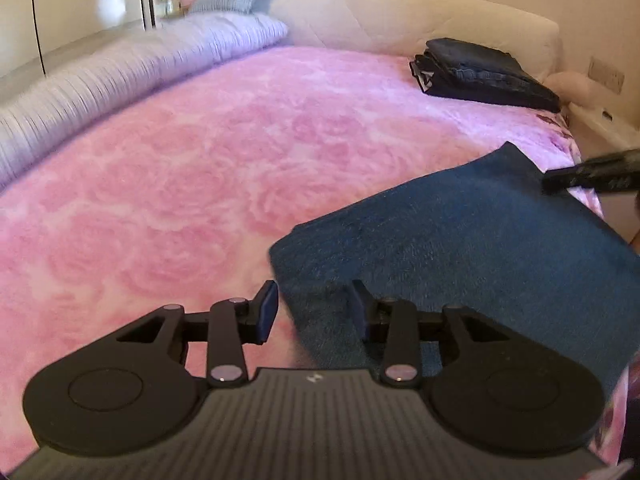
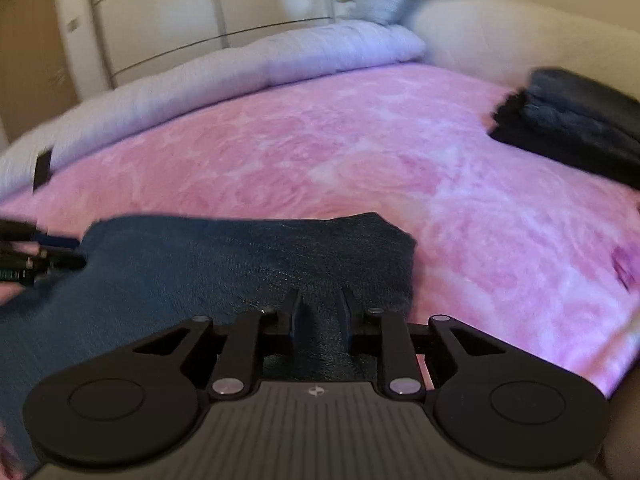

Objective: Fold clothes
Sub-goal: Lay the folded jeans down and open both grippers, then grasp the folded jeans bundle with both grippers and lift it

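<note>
both the left gripper [image 1: 314,310] and right gripper [image 2: 320,314] are hovering narrowly parted and empty over the folded blue garment [image 1: 460,248] lying on the pink blanket [image 1: 180,152].

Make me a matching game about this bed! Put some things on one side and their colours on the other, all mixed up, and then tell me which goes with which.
Things:
1. fluffy blanket that covers the bed
2. folded cloth right in front of the grippers
3. rolled quilt along the far edge
4. headboard

Colours:
A. cream
B. pink
C. pale lilac-grey
D. dark blue

Pairs: 1-B, 2-D, 3-C, 4-A
</note>
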The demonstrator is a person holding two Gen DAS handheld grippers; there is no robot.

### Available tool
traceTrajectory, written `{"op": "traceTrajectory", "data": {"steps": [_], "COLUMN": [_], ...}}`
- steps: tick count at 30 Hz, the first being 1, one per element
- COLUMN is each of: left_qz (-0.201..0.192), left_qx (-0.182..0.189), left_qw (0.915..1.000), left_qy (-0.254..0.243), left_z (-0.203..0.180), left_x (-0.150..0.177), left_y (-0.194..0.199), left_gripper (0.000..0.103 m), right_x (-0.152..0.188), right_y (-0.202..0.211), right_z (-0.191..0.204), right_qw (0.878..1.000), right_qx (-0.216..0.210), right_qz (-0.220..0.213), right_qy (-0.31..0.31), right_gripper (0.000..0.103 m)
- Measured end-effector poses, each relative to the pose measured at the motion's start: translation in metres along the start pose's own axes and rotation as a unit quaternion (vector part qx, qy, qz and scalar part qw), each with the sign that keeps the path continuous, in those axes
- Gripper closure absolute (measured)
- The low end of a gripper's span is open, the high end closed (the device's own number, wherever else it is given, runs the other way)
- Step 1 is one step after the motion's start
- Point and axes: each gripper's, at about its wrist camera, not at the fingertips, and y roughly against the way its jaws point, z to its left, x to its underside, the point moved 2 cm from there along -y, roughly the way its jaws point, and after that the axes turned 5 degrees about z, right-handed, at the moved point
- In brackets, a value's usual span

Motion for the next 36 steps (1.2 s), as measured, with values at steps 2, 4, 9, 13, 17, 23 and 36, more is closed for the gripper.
{"op": "traceTrajectory", "data": {"steps": [2, 4, 9, 13, 17, 23, 36], "left_qz": [-0.017, -0.027, -0.020, -0.010, -0.008, -0.041, -0.057], "left_qx": [-0.005, 0.008, 0.009, -0.003, -0.038, -0.060, -0.050], "left_qw": [0.9997, 0.9992, 0.9996, 0.9998, 0.9972, 0.9875, 0.9539], "left_qy": [-0.019, -0.027, -0.017, -0.019, -0.064, -0.140, -0.290], "left_z": [-0.008, -0.020, -0.036, -0.040, -0.056, -0.076, -0.150], "left_x": [0.013, 0.030, 0.059, 0.053, 0.054, 0.058, 0.098], "left_y": [0.026, 0.044, 0.044, 0.041, 0.042, 0.078, 0.074], "left_gripper": [0.070, 0.070, 0.070, 0.070, 0.070, 0.050, 0.032], "right_x": [0.009, 0.026, 0.085, 0.078, 0.080, 0.101, 0.172], "right_y": [0.026, 0.052, 0.057, 0.066, 0.087, 0.103, 0.053], "right_z": [0.010, 0.020, 0.040, 0.049, 0.071, 0.094, 0.134], "right_qw": [1.000, 0.999, 0.999, 0.998, 0.996, 0.988, 0.812], "right_qx": [-0.007, -0.018, -0.022, -0.007, 0.001, 0.032, 0.194], "right_qz": [-0.021, -0.037, -0.028, -0.041, -0.042, -0.036, -0.013], "right_qy": [0.000, 0.003, 0.039, 0.048, 0.077, 0.148, 0.550], "right_gripper": [0.079, 0.078, 0.069, 0.067, 0.062, 0.046, 0.032]}}
